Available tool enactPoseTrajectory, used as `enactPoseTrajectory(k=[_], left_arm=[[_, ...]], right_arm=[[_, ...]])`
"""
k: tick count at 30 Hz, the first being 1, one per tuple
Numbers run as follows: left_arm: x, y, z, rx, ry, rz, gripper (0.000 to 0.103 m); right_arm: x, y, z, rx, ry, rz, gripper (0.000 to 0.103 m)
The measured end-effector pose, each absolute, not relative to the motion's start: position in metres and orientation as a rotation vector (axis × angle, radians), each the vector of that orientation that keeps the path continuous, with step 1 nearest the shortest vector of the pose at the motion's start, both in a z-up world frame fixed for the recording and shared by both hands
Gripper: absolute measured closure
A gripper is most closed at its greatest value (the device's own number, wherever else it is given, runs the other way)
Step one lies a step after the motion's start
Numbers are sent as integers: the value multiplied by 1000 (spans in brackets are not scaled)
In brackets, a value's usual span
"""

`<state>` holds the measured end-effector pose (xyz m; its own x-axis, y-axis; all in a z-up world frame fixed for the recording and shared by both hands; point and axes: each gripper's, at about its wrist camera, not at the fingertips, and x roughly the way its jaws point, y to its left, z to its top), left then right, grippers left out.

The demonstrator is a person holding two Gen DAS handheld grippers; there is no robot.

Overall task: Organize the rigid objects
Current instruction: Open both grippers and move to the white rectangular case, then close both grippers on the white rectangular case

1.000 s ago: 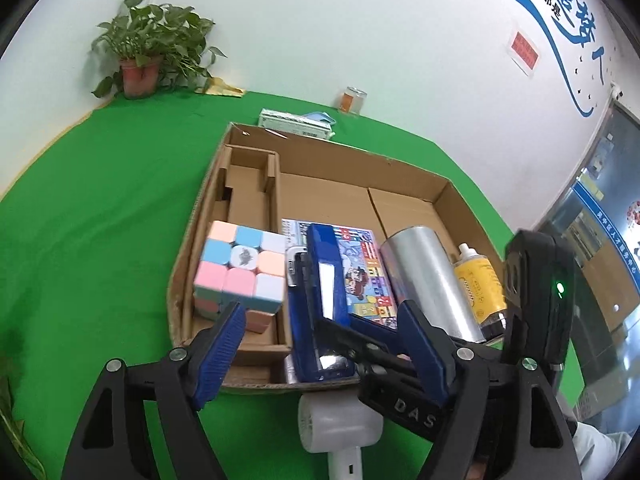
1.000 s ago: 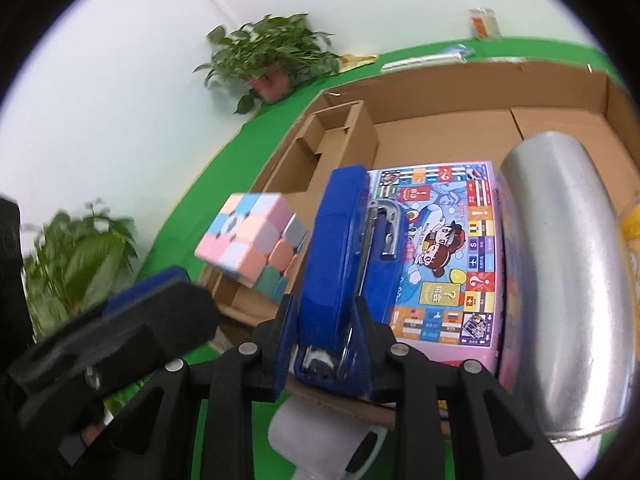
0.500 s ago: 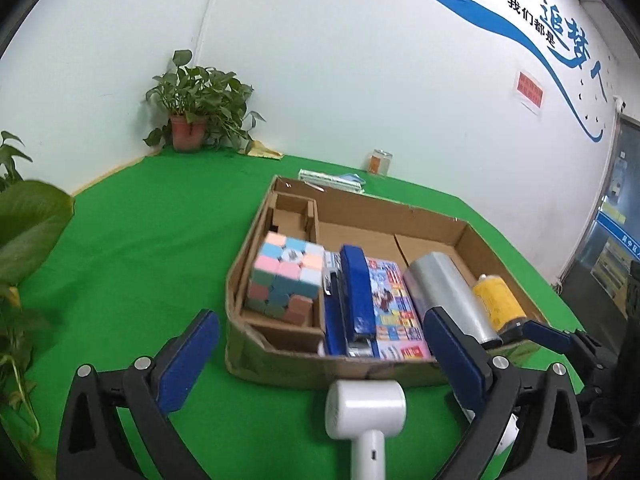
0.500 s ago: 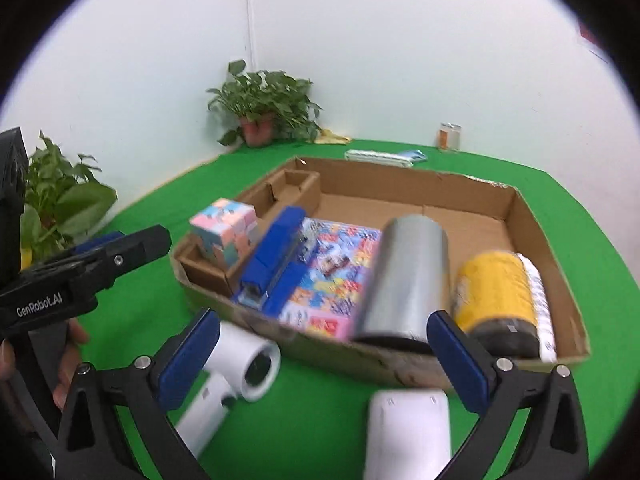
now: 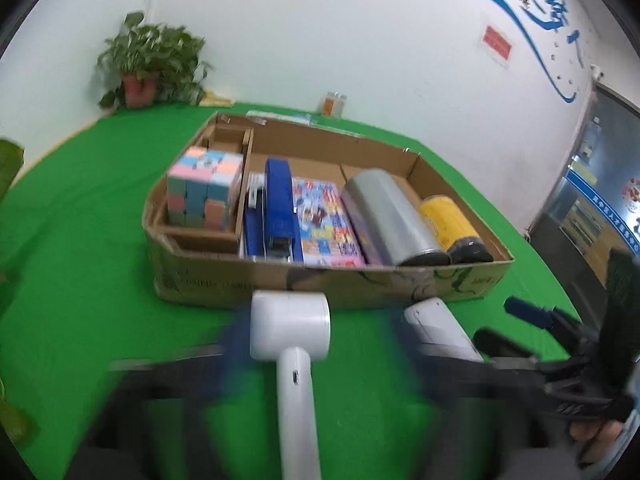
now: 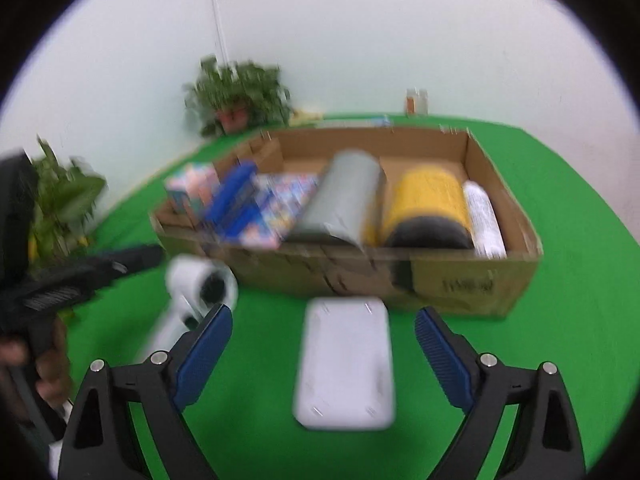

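A white hair dryer (image 5: 289, 326) lies on the green table in front of the cardboard box (image 5: 328, 282), handle towards me. My left gripper (image 5: 318, 344) is open and blurred, its fingers either side of the dryer's head without touching it. A flat white rectangular case (image 6: 346, 364) lies between the fingers of my right gripper (image 6: 322, 312). The right jaws are wide and closing, and the pads are clear of the case. In the box lie a pastel cube (image 5: 204, 188), a blue stapler (image 5: 278, 208), a colourful booklet (image 5: 326, 220), a silver cylinder (image 5: 386, 216) and a yellow can (image 5: 450, 220).
A potted plant (image 5: 148, 68) and a small jar (image 5: 334, 104) stand at the table's far edge by the white wall. More leaves (image 6: 60, 200) crowd the left side. In the right wrist view a hand (image 6: 48, 368) holds the left gripper at the left.
Both grippers have backed away from the box and opened wide. The right one let go of the blue stapler, which now lies in the box. The dryer and white case came into view.
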<state>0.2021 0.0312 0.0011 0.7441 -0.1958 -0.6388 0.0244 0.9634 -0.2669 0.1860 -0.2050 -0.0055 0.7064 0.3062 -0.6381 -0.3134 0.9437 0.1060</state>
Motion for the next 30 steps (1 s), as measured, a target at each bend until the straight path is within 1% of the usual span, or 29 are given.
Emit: enactPoseTrajectory(k=[1,4,8,9,10,11,12,13,16,21,22,23,24,25,26,28,30], left_arm=[[201,31,-1,-274,713,-111,0],[204,28,-9,-308,766,-134,1],[202,22,-13,-314,781,-145,1],[201,19,-13,-307,777,-149,1],[200,15,-13,-299,776,-156,1],[200,11,-13,-293,780,-165,1],[200,6,-14,-288,786,-180,1],[200,2,-15,-287,796,-198,1],[204,-13,-24,-314,848,-261,1],[207,-39,-43,-431,962,-427,1],[207,-47,-46,-437,983,-463,2],[206,-55,-50,-431,1004,-489,2],[206,-60,-53,-421,1021,-507,2],[205,-63,-55,-417,1034,-518,2],[204,-65,-60,-428,1051,-530,2],[205,-65,-68,-461,1080,-542,4],[208,-65,-74,-476,1096,-534,6]], right_arm=[[188,-207,-13,-20,730,341,9],[194,-213,-35,-16,812,337,9],[196,-215,-48,1,849,329,10],[197,-214,-50,-11,853,320,12],[198,-213,-51,-14,859,315,16],[198,-213,-54,-13,869,315,24],[197,-213,-55,6,876,341,34],[194,-213,-55,14,874,355,38],[180,-205,-53,-33,856,338,39],[151,-204,-54,61,918,435,39],[143,-204,-54,89,925,474,39],[137,-204,-53,126,932,518,35],[132,-204,-52,165,933,572,28],[125,-204,-49,191,922,627,14],[119,-203,-45,190,893,649,10],[110,-203,-38,145,833,634,6],[113,-203,-42,129,846,599,6]])
